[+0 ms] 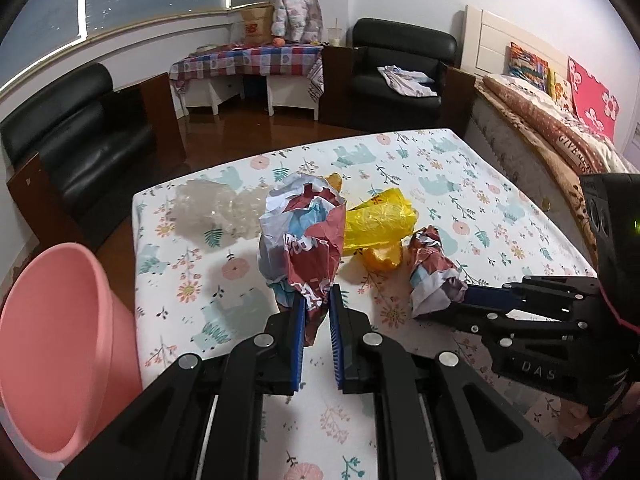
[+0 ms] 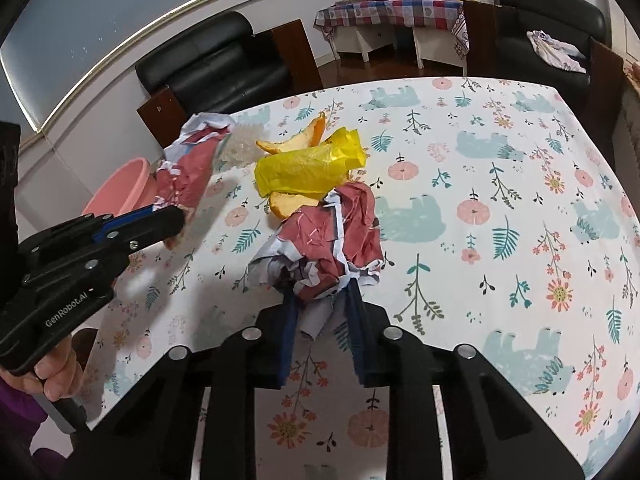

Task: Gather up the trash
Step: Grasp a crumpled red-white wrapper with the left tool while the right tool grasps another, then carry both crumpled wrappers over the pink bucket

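The left tool pinches the lower end of a large crumpled wrapper, red, white and pale blue, which stands up between its blue pads and reaches forward over the flowered worktop. Seen from the right wrist, this same tool comes in from the left and its wrapper is held up clear of the cloth. The right tool is pressed onto a second, smaller crumpled wrapper in the same colours, its fingers closed on the near edge of the wad; from the left wrist this tool lies to the right, and its wrapper sits at its tip. Just ahead of both tools lies a yellow plastic bag, with pieces of orange peel touching it on the far side and another piece on the near side, against the smaller wrapper. Beyond the left tool's wrapper, further to the left, rests a crumpled sheet of clear plastic. A pink bin stands off the worktop's edge, to the left of the left tool, its mouth tilted toward the camera.
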The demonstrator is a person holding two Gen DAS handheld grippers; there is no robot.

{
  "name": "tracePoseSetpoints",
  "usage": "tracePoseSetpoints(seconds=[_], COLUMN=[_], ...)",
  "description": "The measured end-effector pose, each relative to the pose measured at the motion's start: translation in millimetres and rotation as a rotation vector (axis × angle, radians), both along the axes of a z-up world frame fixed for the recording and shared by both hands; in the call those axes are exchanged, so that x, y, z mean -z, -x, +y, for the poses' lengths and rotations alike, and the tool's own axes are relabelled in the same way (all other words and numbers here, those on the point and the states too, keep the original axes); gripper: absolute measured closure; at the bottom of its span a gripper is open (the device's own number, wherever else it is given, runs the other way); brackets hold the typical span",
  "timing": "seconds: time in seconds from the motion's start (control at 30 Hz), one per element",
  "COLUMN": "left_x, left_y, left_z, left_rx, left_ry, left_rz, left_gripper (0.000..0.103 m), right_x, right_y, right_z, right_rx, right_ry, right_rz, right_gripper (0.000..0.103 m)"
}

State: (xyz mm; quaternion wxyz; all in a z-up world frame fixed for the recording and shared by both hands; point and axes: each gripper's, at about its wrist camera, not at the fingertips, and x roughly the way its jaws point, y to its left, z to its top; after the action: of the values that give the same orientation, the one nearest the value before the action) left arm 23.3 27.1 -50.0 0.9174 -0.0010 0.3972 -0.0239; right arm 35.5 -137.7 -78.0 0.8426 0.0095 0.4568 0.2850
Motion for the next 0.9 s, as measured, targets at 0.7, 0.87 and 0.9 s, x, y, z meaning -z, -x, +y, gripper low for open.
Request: tracePoseSetpoints(seconds=[0.7, 0.87, 0.9], left_x=[-36.9, -46.1, -48.0], left_y=[49.2, 67.7, 70.6], left_z=[24.9, 33.6, 35.5], left_rx=[-0.116, -0.145, -0.151], left_ry=[0.049, 0.053, 0.052], left_rz=[-0.103, -0.135, -0.142], left_gripper=[0.092, 0.092, 0.092], right_x=[-60.6, -73.4, -76.2], right_y=[40.4, 51.3, 53.4], right_z=[-10.0, -0.4, 2.5], right_rx=[-0.052, -0.088, -0.096], right_ry=[-0.157, -0.181, -0.185], right_rz=[-0.173, -0.193, -0.196], right_gripper=[0.081, 0.081, 0.081])
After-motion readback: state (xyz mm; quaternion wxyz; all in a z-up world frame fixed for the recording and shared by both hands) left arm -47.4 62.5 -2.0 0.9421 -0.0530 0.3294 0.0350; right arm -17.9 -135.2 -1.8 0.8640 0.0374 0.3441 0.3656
